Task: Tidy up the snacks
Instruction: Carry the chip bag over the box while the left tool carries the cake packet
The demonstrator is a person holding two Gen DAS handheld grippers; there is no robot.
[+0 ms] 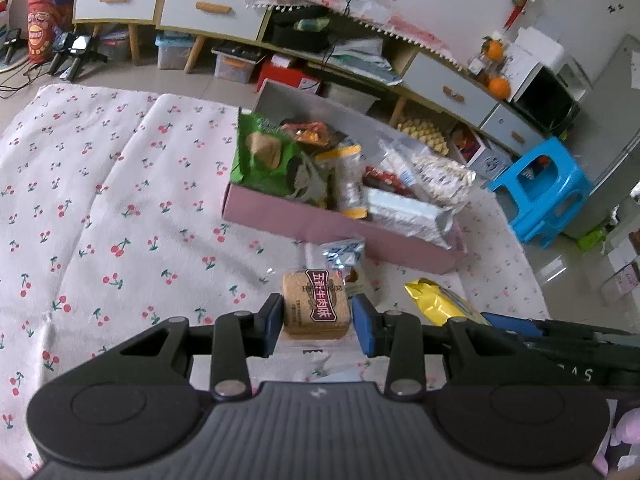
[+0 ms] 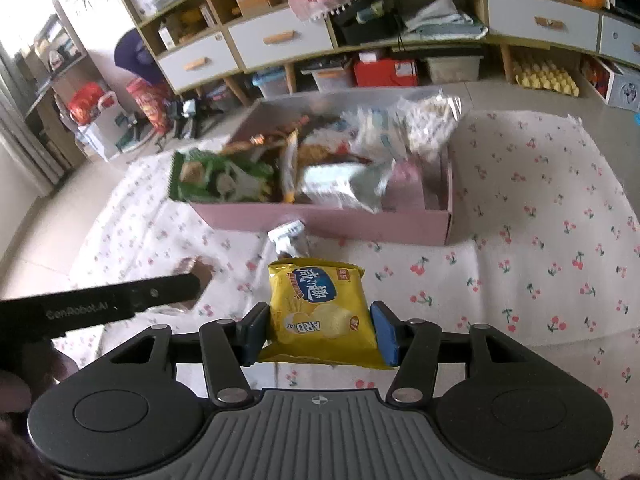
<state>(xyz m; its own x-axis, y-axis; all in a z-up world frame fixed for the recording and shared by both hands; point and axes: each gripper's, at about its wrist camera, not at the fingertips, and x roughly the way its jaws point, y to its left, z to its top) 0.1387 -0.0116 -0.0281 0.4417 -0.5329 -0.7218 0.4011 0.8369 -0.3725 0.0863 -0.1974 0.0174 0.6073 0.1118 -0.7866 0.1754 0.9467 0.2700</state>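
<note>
The pink box (image 1: 336, 228) at 12 o'clock is nearly full; left gripper (image 1: 316, 320) pinches a brown biscuit pack (image 1: 316, 306), right gripper (image 2: 320, 330) squeezes a yellow chip bag (image 2: 320, 312), and one small blue-white packet (image 1: 344, 254) lies outside.

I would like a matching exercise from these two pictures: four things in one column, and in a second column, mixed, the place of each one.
Things:
1. brown snack block
2. yellow chip bag
3. green snack bag
4. small blue-white packet

Places:
A. on the cloth, just in front of the pink box
B. between the fingers of the right gripper
C. inside the pink box, at its left end
D. between the fingers of the left gripper

Pairs: 1-D, 2-B, 3-C, 4-A
</note>
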